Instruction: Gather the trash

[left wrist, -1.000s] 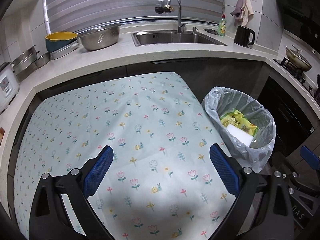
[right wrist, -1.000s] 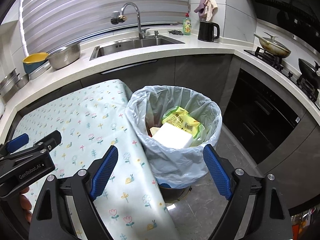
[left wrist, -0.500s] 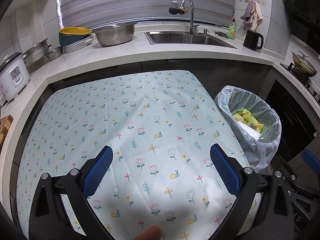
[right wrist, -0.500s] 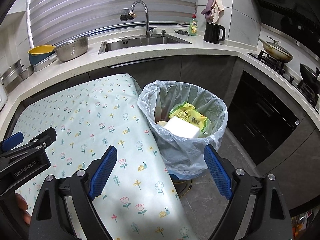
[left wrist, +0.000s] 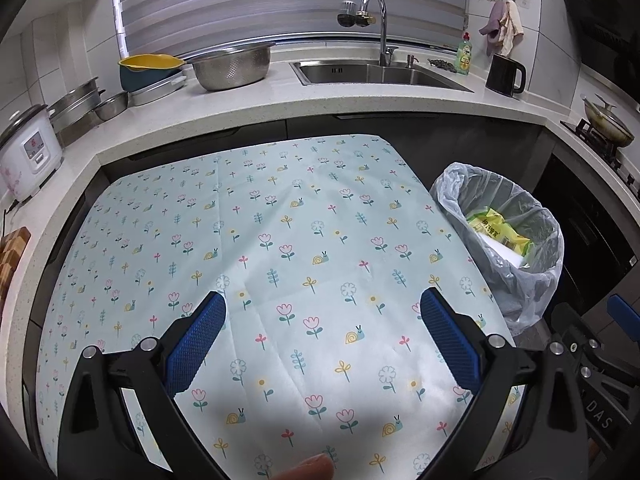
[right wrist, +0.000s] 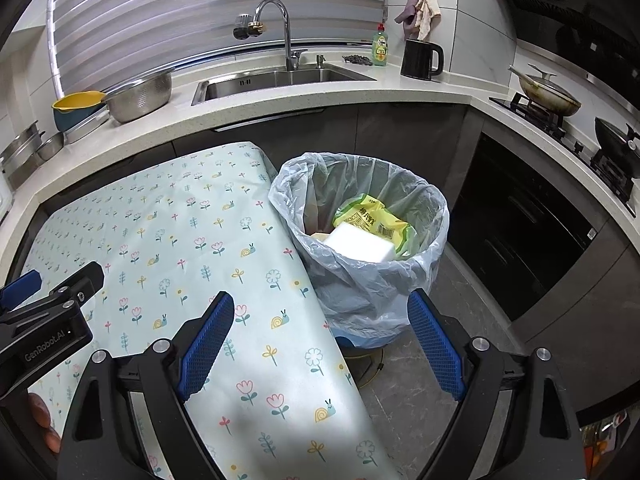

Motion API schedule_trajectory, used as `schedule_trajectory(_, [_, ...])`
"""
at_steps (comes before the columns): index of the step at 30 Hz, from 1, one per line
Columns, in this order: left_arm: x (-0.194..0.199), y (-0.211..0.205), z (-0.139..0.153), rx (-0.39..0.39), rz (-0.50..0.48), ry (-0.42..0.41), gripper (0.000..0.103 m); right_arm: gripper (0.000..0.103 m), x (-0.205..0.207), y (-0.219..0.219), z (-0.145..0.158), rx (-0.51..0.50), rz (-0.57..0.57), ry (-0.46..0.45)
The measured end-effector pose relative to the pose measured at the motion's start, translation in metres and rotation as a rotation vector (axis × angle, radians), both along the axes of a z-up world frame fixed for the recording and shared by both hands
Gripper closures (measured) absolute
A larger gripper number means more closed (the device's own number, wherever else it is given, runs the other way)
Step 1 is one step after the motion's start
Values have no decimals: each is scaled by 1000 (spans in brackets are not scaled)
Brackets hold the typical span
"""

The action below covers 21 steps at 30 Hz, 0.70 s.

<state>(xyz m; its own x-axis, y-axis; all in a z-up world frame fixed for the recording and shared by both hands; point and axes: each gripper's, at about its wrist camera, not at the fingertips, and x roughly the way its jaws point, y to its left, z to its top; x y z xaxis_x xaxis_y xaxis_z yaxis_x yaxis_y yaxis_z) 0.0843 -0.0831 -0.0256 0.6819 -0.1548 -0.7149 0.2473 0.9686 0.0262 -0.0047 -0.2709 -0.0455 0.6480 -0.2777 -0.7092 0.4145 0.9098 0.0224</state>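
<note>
A trash bin lined with a clear plastic bag (right wrist: 360, 280) stands on the floor at the table's right side; it also shows in the left wrist view (left wrist: 520, 280). Inside lie a yellow-green snack packet (right wrist: 372, 216) and a white block (right wrist: 356, 244); the packet (left wrist: 498, 232) shows in the left wrist view too. My left gripper (left wrist: 320, 340) is open and empty above the floral tablecloth (left wrist: 260, 240). My right gripper (right wrist: 320, 344) is open and empty, above the table's right edge near the bin. The left gripper's body (right wrist: 44, 320) shows at the right wrist view's left.
The countertop (left wrist: 280, 96) wraps behind, with a sink (left wrist: 380, 72), metal colander (left wrist: 232, 66), yellow and blue bowl (left wrist: 148, 70), rice cooker (left wrist: 28, 152), black kettle (left wrist: 504, 74) and dish soap (left wrist: 464, 56). A stove with pans (right wrist: 548, 92) is at right. Dark cabinets stand beyond the bin.
Both grippers have pulled back and up from the bin, so more of the tablecloth and counter shows. Both stayed open and empty.
</note>
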Motion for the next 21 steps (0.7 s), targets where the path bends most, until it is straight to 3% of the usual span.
schedule_trajectory(21, [-3, -34, -8, 24, -51, 2, 10, 18, -7, -17, -11, 4, -38, 9])
